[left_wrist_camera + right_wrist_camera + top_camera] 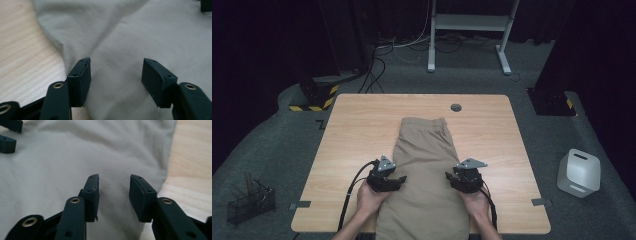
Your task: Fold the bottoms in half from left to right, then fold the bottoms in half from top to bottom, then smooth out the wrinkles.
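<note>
- A pair of khaki trousers [424, 170] is laid lengthwise down the middle of the wooden counter [357, 130], folded into a long strip, with the waistband at the far end and the near end hanging over the person's edge.
- The left tongs [400, 179] are held at the strip's left edge, low over the cloth; in the left gripper view the left tongs [116, 72] are seen spread wide, with cloth under the gap but nothing pinched between the pads.
- The right tongs [448, 176] are held at the right edge, opposite the left; in the right gripper view the right tongs [114, 192] are parted to a moderate gap, also empty, with cloth beneath and bare counter just beside.
- Both hands are brought in from the near edge, wrists low, the tongs turned inward toward each other across the trousers.
- A likely fault from here: only the top layer could be caught if the jaws are closed too high, so the fold would be pulled apart when lifted.
- If one side were gripped before the other, the strip could be dragged askew.
- The overhanging end could pull the trousers off the counter if the cloth is raised without both edges secured.
- A pad could be driven into the wood if lowered past the soft edge.
</note>
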`<state>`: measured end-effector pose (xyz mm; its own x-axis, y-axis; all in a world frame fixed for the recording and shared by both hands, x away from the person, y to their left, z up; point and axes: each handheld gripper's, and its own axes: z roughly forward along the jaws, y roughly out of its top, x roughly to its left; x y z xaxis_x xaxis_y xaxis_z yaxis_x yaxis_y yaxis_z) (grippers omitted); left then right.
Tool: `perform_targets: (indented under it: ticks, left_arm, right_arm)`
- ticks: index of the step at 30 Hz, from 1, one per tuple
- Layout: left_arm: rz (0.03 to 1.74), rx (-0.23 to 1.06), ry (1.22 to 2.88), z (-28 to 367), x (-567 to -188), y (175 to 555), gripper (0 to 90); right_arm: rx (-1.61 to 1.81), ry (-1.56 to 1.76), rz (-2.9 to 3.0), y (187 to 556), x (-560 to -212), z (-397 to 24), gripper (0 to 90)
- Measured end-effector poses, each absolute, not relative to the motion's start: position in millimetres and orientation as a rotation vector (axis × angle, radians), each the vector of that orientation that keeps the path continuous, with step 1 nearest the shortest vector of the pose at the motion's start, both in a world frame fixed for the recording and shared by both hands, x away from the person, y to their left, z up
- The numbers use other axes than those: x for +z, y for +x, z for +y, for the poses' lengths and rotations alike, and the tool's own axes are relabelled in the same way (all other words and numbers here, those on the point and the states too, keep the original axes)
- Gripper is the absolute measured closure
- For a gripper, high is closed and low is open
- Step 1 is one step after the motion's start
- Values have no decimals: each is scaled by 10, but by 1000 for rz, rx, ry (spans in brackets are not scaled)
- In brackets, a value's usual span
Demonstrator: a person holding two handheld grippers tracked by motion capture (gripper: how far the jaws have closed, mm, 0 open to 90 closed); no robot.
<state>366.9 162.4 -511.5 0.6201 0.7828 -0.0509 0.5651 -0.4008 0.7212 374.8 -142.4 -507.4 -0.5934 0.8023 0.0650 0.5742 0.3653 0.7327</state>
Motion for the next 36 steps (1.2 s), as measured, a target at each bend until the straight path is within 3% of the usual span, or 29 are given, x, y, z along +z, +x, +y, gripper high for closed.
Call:
perform_targets:
  ticks: [20, 25, 36]
  left_arm:
    - [1157, 476, 2074, 1620, -5191, 4072, 411]
    - [1129, 445, 2079, 1621, -5081, 3928, 357]
    - [1090, 416, 2151, 1573, -5173, 3653, 359]
  right_arm:
    - [968, 1235, 2285, 4064, -5182, -1361, 555]
    - [1022, 1233, 2270, 3941, -5095, -1417, 532]
    - [996, 1179, 2350, 3634, -5107, -1449, 521]
